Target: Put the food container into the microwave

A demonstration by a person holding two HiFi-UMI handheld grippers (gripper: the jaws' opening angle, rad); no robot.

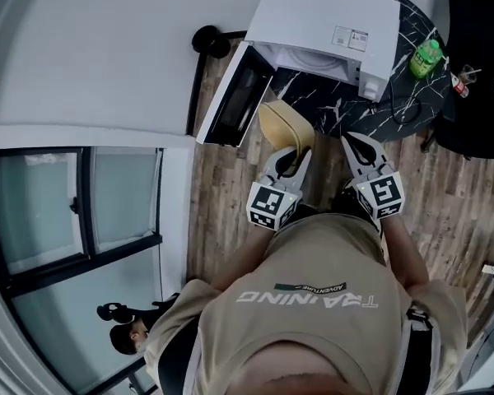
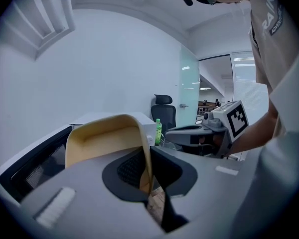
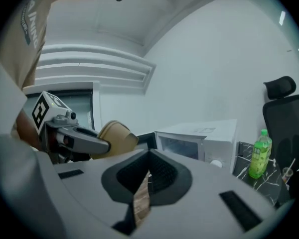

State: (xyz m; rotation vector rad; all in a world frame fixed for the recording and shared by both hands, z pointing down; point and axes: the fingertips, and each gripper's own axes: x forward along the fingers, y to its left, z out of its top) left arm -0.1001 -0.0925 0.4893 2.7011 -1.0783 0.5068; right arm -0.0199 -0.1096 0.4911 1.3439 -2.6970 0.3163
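A tan food container (image 1: 285,125) hangs in front of the white microwave (image 1: 325,25), whose door (image 1: 234,97) stands open to the left. My left gripper (image 1: 290,160) is shut on the container's wall (image 2: 145,159), and the tub (image 2: 105,139) is tilted on its side. The container (image 3: 116,133) also shows in the right gripper view, beside the left gripper (image 3: 84,142). My right gripper (image 1: 356,143) is to the right of the container, shut with nothing between its fingers (image 3: 162,172). The microwave cavity (image 3: 183,147) faces me.
The microwave stands on a black marbled round table (image 1: 346,109). A green bottle (image 1: 426,56) stands at the table's right edge, with a black office chair (image 1: 477,64) beyond it. The floor (image 1: 230,196) is wood plank. A glass partition (image 1: 74,212) lies to the left.
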